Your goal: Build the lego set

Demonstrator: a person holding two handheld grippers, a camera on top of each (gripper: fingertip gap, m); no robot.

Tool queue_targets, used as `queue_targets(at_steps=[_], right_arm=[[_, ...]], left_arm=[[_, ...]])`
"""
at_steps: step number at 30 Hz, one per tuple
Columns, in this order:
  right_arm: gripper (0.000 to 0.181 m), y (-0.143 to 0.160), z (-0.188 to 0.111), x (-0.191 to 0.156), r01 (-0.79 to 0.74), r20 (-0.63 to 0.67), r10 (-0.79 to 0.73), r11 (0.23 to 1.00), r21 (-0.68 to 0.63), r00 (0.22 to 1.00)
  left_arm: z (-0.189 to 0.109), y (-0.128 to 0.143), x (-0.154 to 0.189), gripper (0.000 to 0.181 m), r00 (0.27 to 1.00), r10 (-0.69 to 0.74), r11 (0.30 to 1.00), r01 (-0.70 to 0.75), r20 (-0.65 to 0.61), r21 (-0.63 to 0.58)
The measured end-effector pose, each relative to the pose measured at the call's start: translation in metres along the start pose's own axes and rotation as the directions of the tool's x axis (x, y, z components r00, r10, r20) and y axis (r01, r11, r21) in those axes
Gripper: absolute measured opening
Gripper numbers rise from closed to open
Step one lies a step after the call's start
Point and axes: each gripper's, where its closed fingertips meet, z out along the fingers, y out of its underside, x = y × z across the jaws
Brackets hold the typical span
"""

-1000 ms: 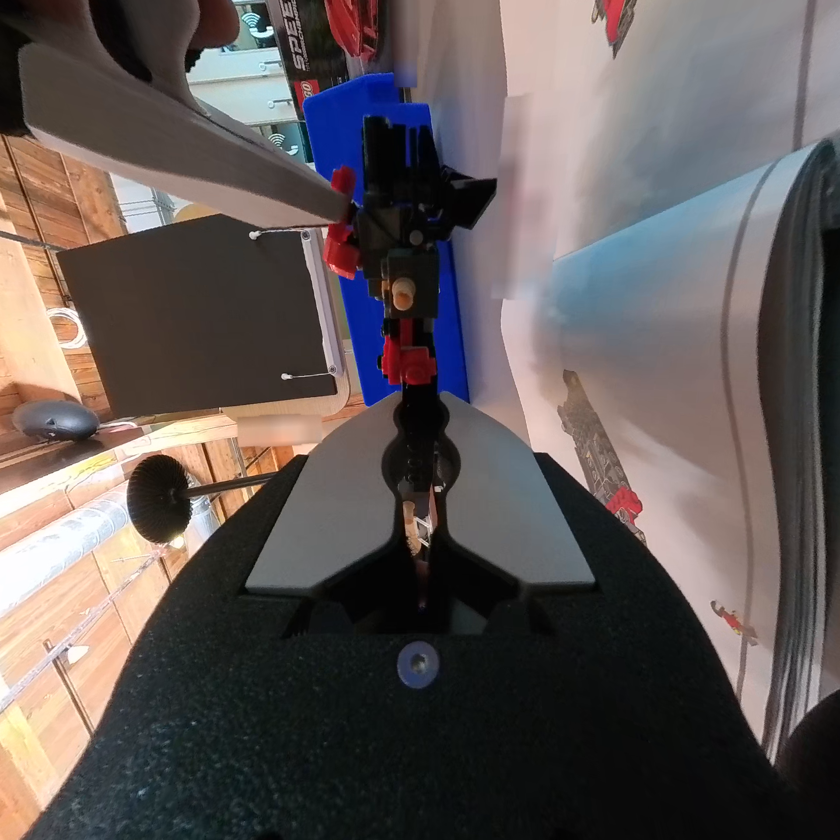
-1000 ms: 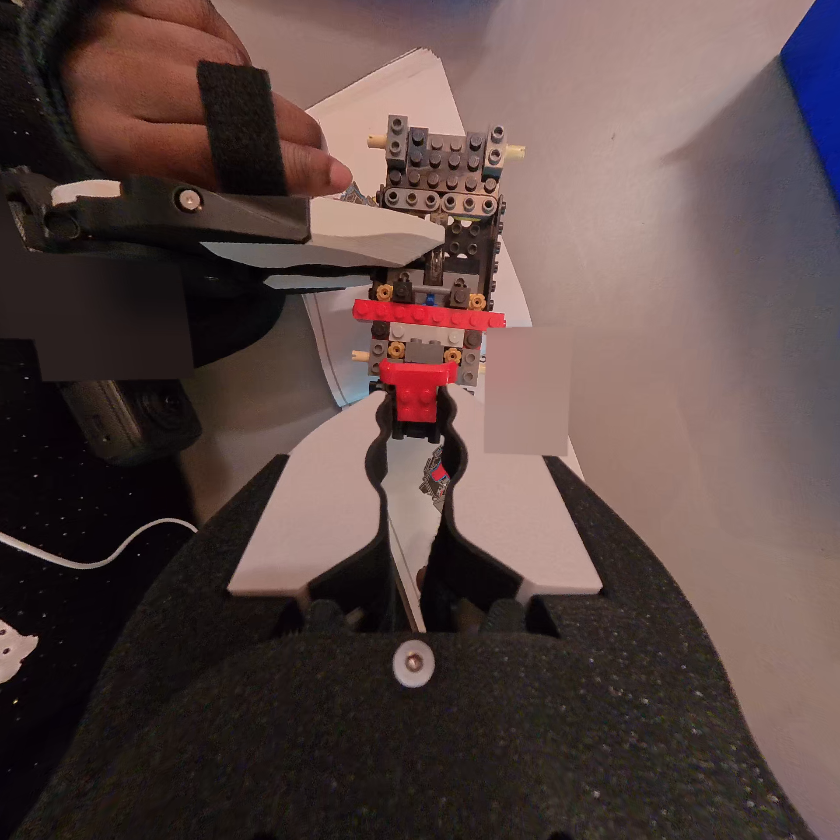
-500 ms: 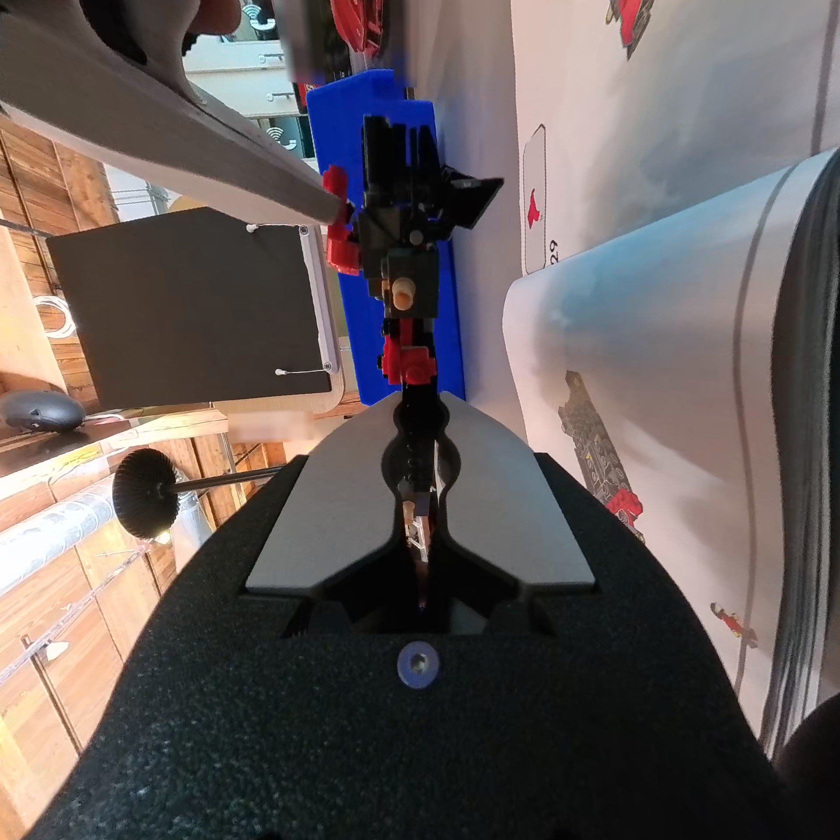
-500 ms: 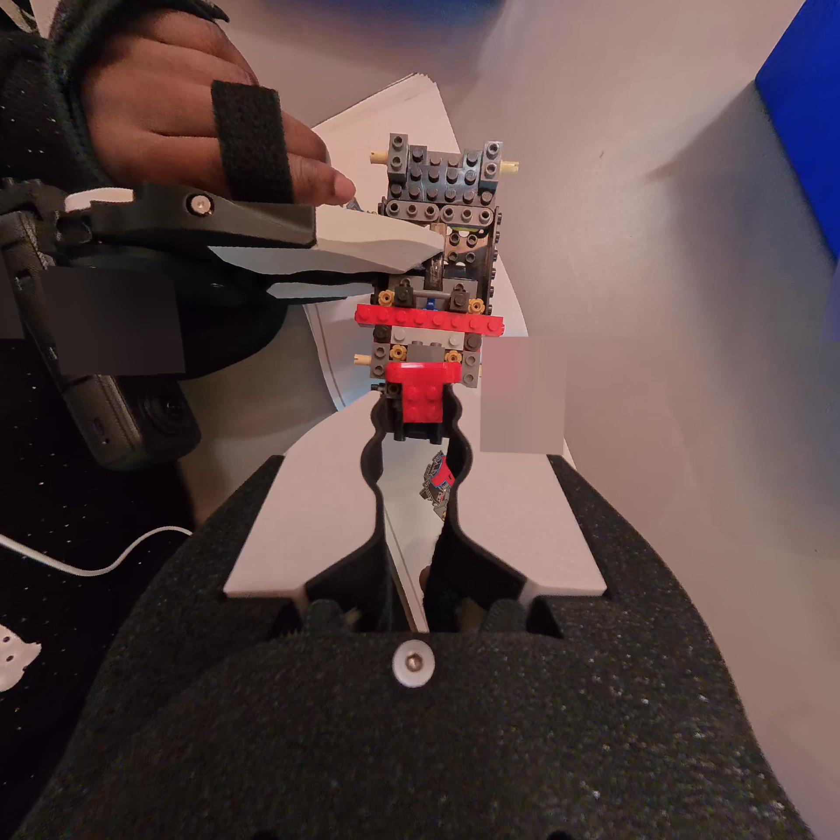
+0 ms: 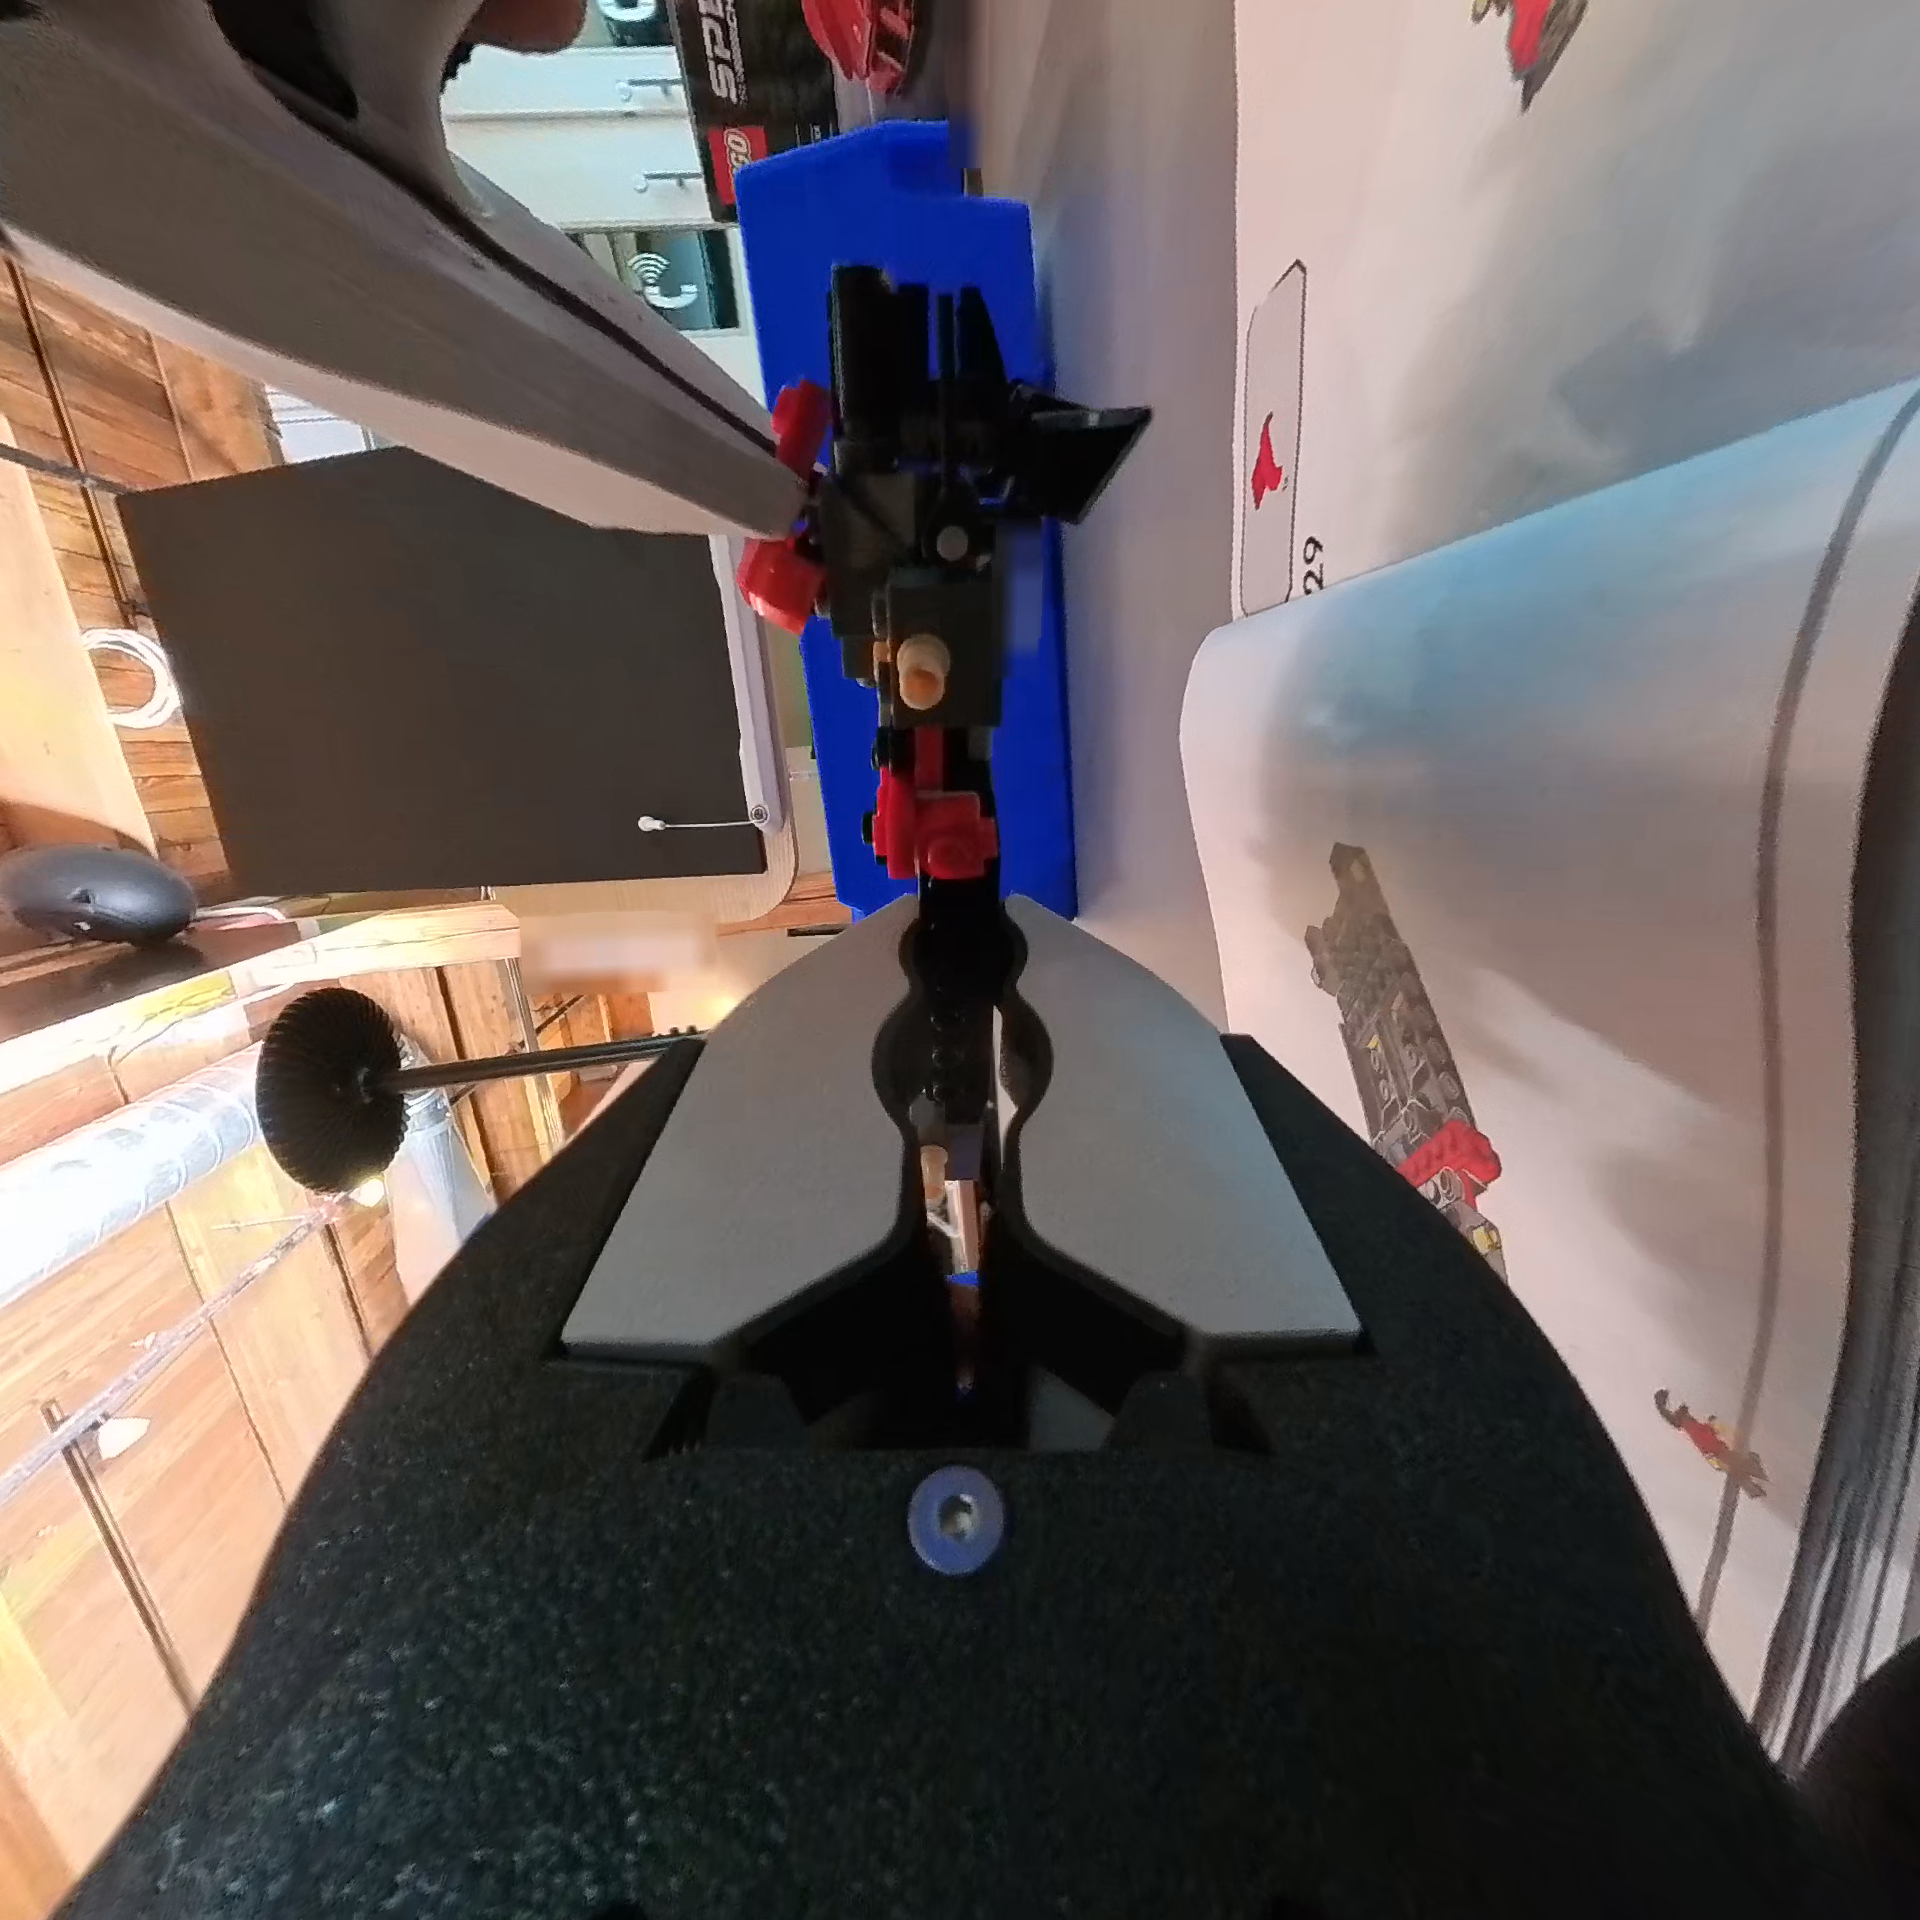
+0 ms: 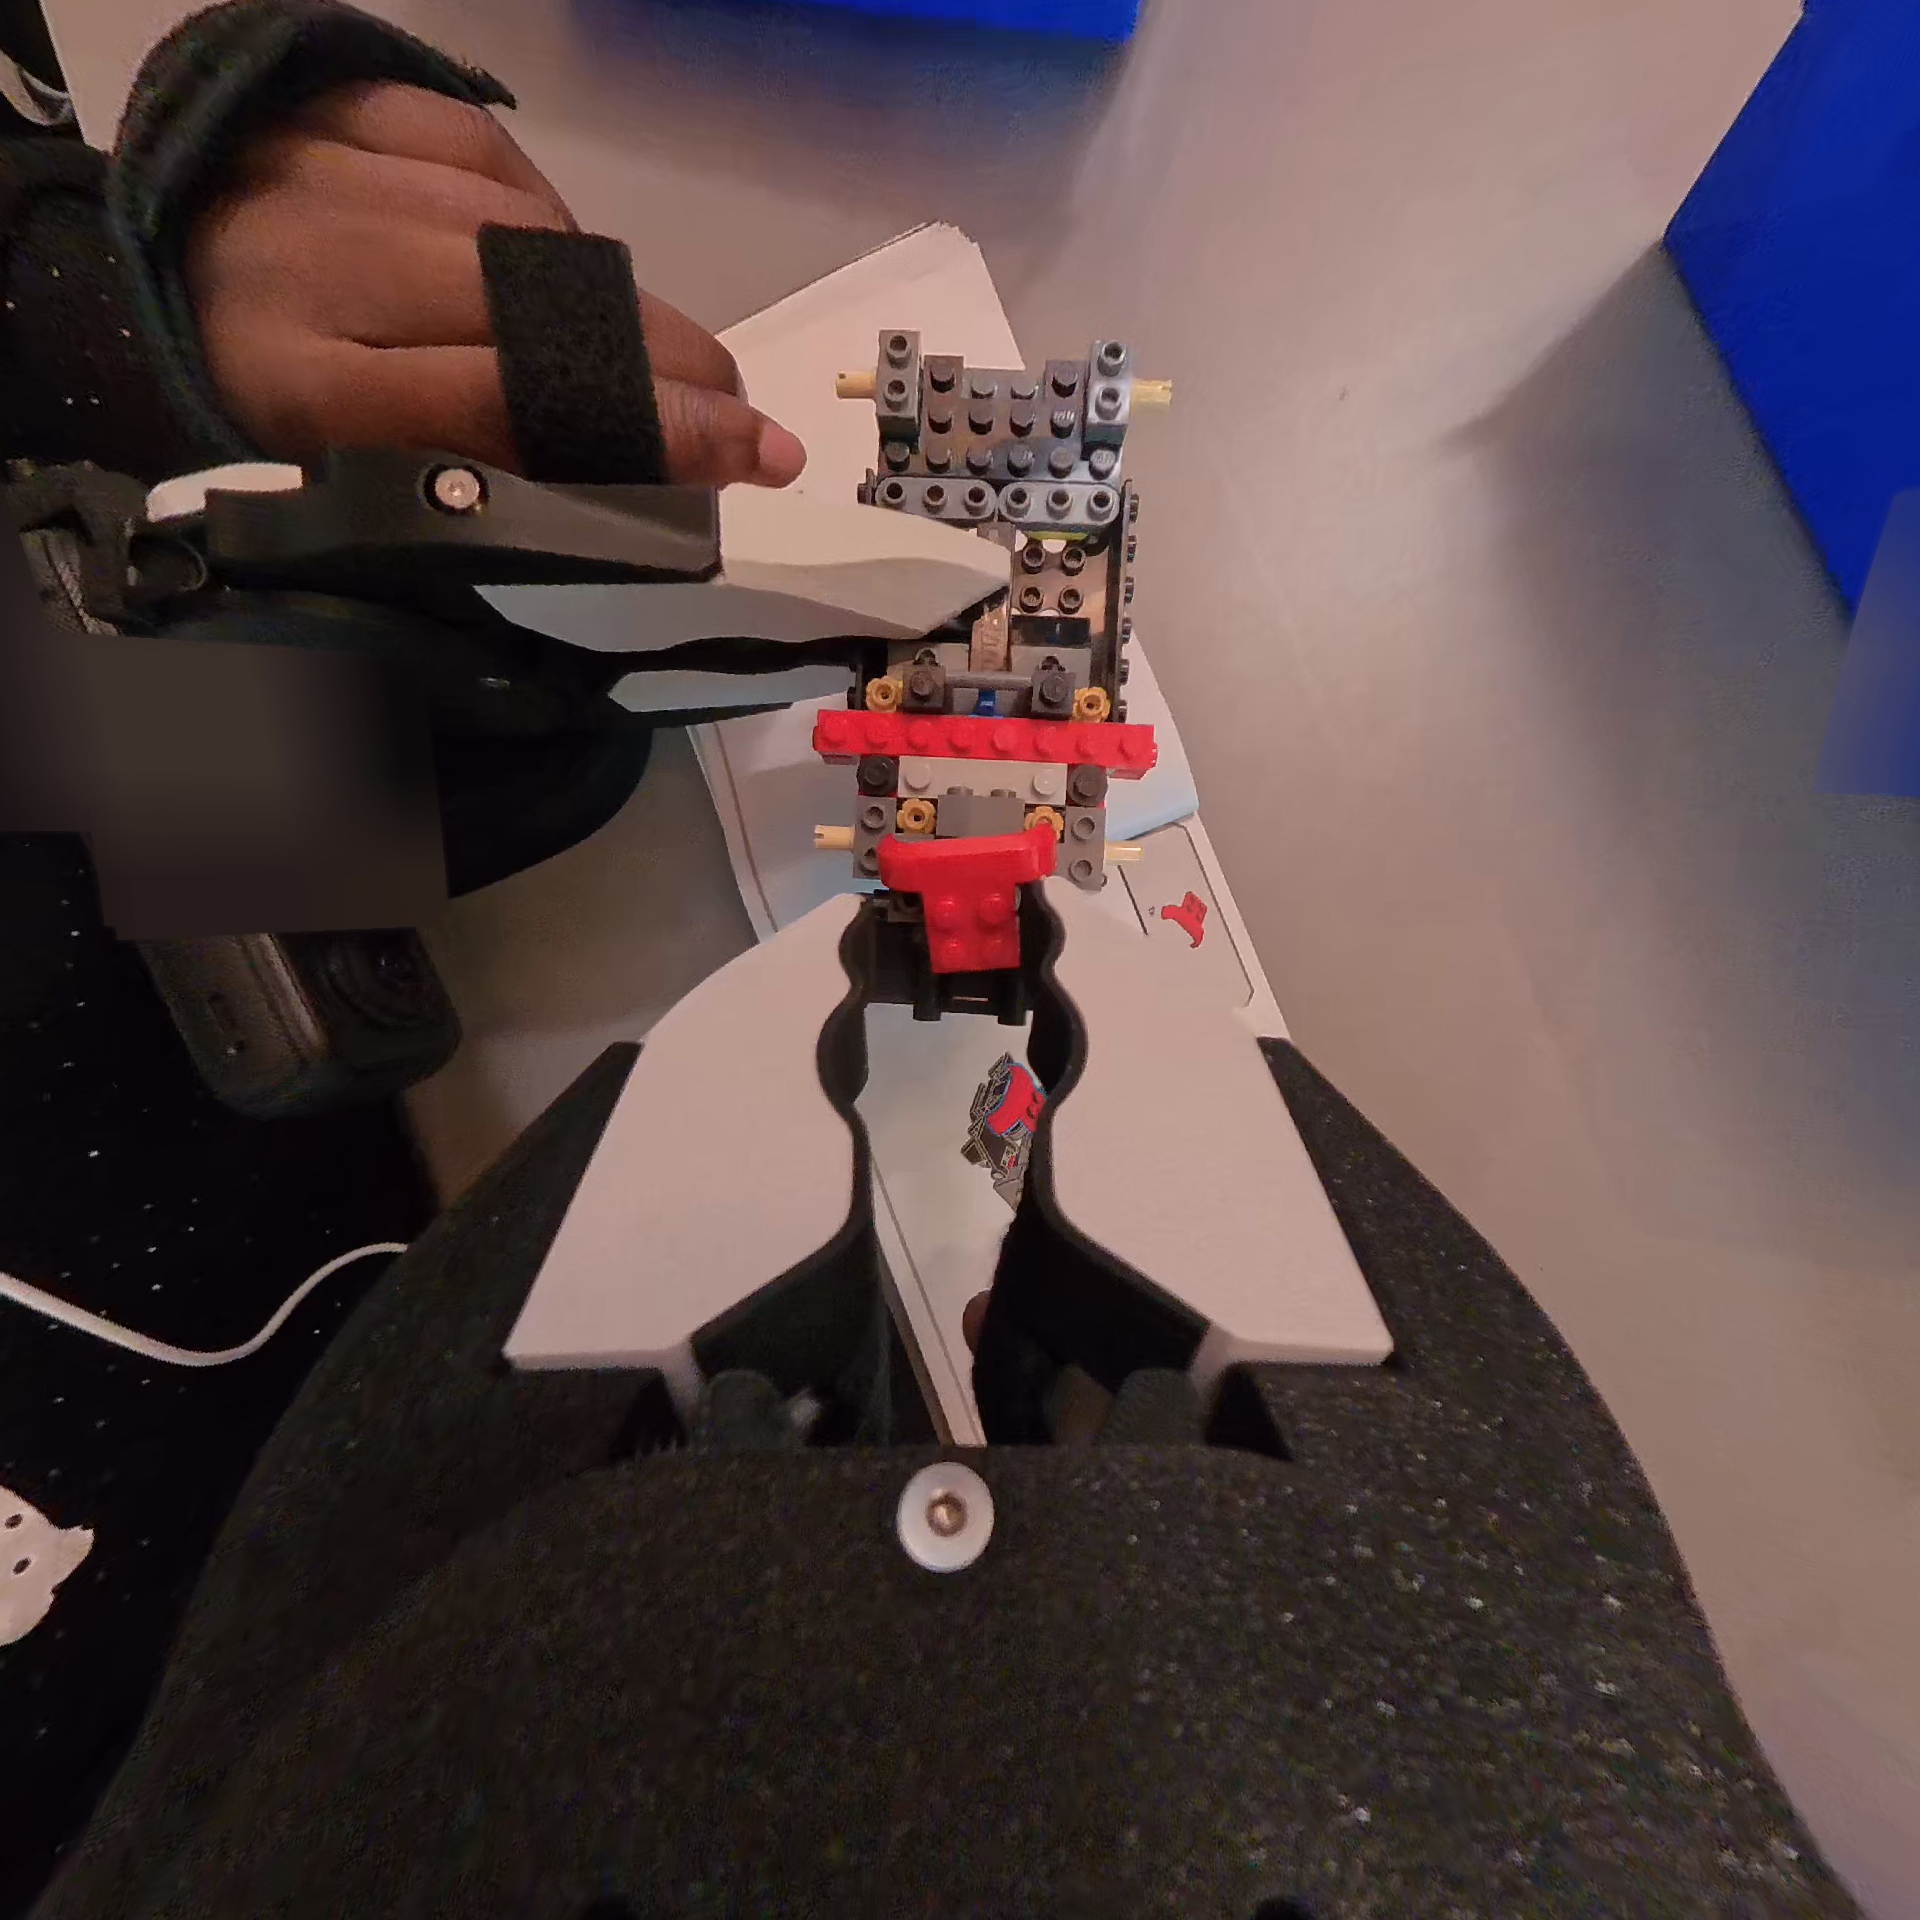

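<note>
The partly built lego model (image 5: 925, 540) is grey and black with a red cross plate and tan axle pins, and it is held in the air between both grippers. My left gripper (image 5: 961, 914) is shut on the model's black side edge. In the right wrist view it comes in from the left (image 6: 935, 634). My right gripper (image 6: 951, 914) is shut on the model's (image 6: 997, 582) front end, where a red wedge piece (image 6: 966, 883) sits. In the left wrist view its tips (image 5: 779, 499) meet the model at that red piece (image 5: 779, 582).
The open instruction booklet (image 5: 1558, 831) lies on the white table under the model. A blue tray (image 5: 1029, 727) stands behind it, and also shows in the right wrist view (image 6: 1818, 312). A lego box (image 5: 769, 73), a black board (image 5: 416, 675) and a mouse (image 5: 94, 894) are farther off. A person's hand (image 6: 395, 312) holds the left gripper. Some 7 centimetres of space lies between my two pairs of fingers.
Both grippers keep their hold. The model and the grippers have shifted slightly over the booklet, so more of its page shows beside the model.
</note>
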Motion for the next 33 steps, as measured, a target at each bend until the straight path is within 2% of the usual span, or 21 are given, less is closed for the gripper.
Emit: queue_targets(at_steps=[16,21,24,28,30,33], right_arm=[[0.036,-0.003,-0.003,0.000,0.015,-0.042,-0.015,1.000,-0.001,0.999],[0.050,-0.004,-0.008,-0.002,0.051,-0.040,-0.051,0.999,0.013,0.998],[0.065,-0.008,-0.019,-0.008,0.150,-0.026,-0.148,0.985,0.083,0.989],[0.087,-0.012,-0.038,-0.019,0.372,-0.052,-0.370,0.900,0.226,0.927],[0.091,-0.015,-0.045,-0.021,0.499,-0.136,-0.481,0.821,0.277,0.866],[0.089,-0.028,-0.058,-0.022,0.638,-0.288,-0.570,0.686,0.349,0.770]], left_arm=[[-0.001,0.001,-0.002,0.008,0.999,-0.033,0.999,0.033,0.002,-0.001],[-0.001,0.002,-0.003,0.008,0.998,-0.057,0.998,0.057,-0.001,0.009],[-0.002,0.004,-0.007,0.008,0.993,-0.115,0.993,0.116,-0.021,0.035],[-0.004,0.010,-0.020,0.008,0.988,-0.153,0.985,0.154,-0.023,0.082],[-0.004,0.014,-0.030,0.008,0.989,-0.146,0.984,0.146,-0.007,0.099],[-0.006,0.015,-0.047,0.008,0.987,-0.161,0.976,0.160,-0.002,0.147]])
